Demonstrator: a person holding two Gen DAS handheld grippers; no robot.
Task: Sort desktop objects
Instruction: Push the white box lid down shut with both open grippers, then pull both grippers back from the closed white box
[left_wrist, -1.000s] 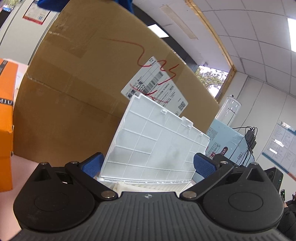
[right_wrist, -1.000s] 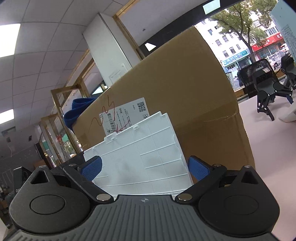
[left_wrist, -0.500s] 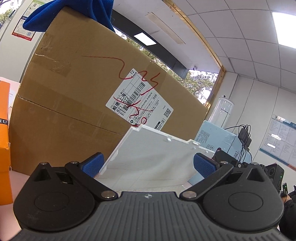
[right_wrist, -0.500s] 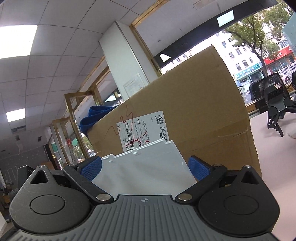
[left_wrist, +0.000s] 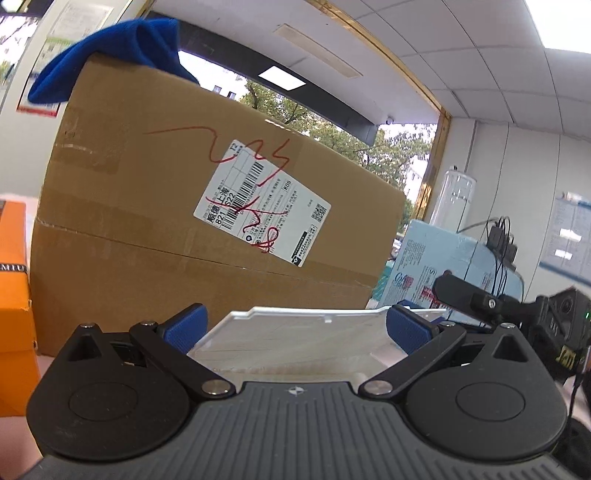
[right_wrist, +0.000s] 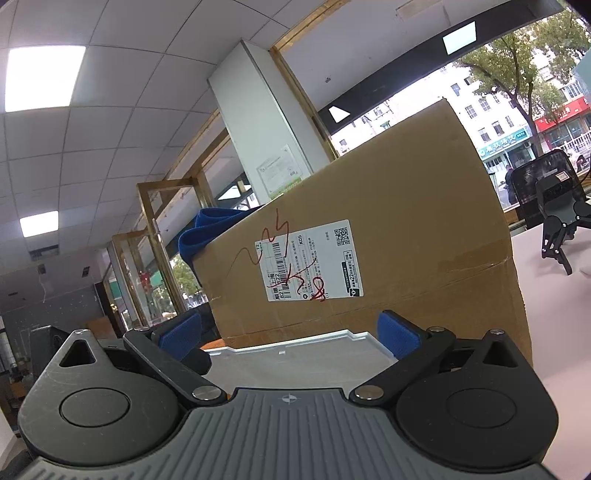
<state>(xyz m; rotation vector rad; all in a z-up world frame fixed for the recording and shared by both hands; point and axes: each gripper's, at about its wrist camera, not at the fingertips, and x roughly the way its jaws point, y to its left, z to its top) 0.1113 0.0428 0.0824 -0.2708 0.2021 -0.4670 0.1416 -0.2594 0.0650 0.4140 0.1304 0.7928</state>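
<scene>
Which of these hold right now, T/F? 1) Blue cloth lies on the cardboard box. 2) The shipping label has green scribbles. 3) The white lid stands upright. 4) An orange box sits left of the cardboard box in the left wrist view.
1) Blue cloth on the cardboard box: true.
2) Shipping label scribbled green: false, red.
3) White lid upright: false, it lies near flat between the open left tongs.
4) Orange box left: true.

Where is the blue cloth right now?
The blue cloth lies on top of the cardboard box, at its upper left corner in the left wrist view; the right wrist view shows it behind the box's left top edge.
</scene>
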